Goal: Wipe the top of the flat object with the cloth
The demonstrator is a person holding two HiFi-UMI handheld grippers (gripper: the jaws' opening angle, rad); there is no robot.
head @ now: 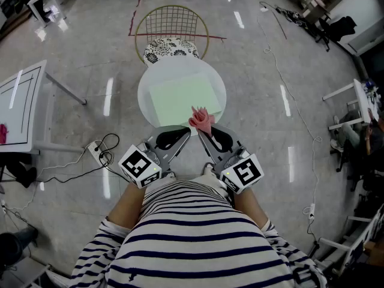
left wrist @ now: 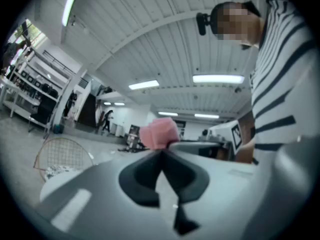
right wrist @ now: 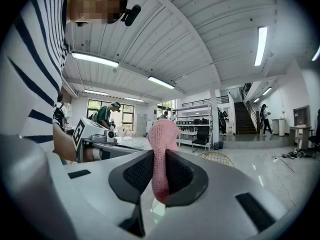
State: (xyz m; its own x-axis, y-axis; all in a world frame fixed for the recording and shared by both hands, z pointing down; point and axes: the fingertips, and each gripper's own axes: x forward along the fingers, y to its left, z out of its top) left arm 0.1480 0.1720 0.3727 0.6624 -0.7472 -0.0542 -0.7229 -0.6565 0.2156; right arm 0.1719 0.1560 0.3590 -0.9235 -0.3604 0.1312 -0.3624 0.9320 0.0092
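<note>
Currently the right tool (head: 203, 134) pinches the pink cloth (head: 201, 120) at the near edge of the pale green flat object (head: 180, 98) on the round tabletop (head: 147, 86). The left tool (head: 186, 133) is pressed together and empty.

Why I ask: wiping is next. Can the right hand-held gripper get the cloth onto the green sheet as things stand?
Probably yes. The right hand-held gripper is shut on the cloth at the near corner of the green sheet, nothing lies between them, and the left hand-held gripper sits aside.
</note>
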